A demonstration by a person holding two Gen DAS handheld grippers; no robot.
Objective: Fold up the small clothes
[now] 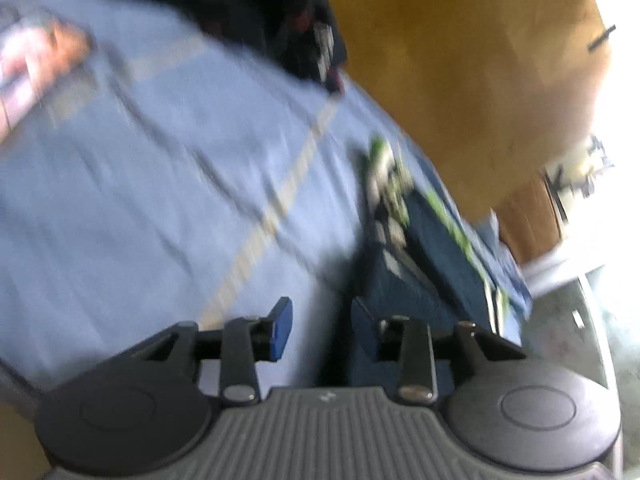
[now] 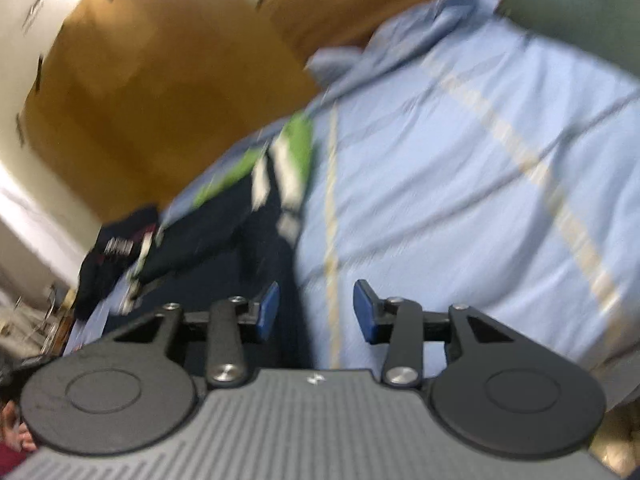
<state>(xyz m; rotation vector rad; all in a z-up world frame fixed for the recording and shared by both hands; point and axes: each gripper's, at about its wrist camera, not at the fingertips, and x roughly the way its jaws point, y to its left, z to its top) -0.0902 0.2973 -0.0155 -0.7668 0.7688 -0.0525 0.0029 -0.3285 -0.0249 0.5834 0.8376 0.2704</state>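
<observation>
A navy garment with green and white stripes (image 1: 424, 248) lies on the light blue bedsheet (image 1: 160, 168), right of centre in the blurred left wrist view. My left gripper (image 1: 322, 328) is open and empty just above its near edge. In the right wrist view the same garment (image 2: 240, 208) lies left of centre on the sheet (image 2: 460, 160). My right gripper (image 2: 316, 312) is open and empty, hovering over the garment's right edge. Both views are motion-blurred.
A dark heap of clothes (image 1: 272, 16) lies at the far edge of the bed; it also shows in the right wrist view (image 2: 112, 256). A pinkish cloth (image 1: 36, 64) lies at the left. A brown wooden wardrobe (image 2: 160, 80) stands behind the bed.
</observation>
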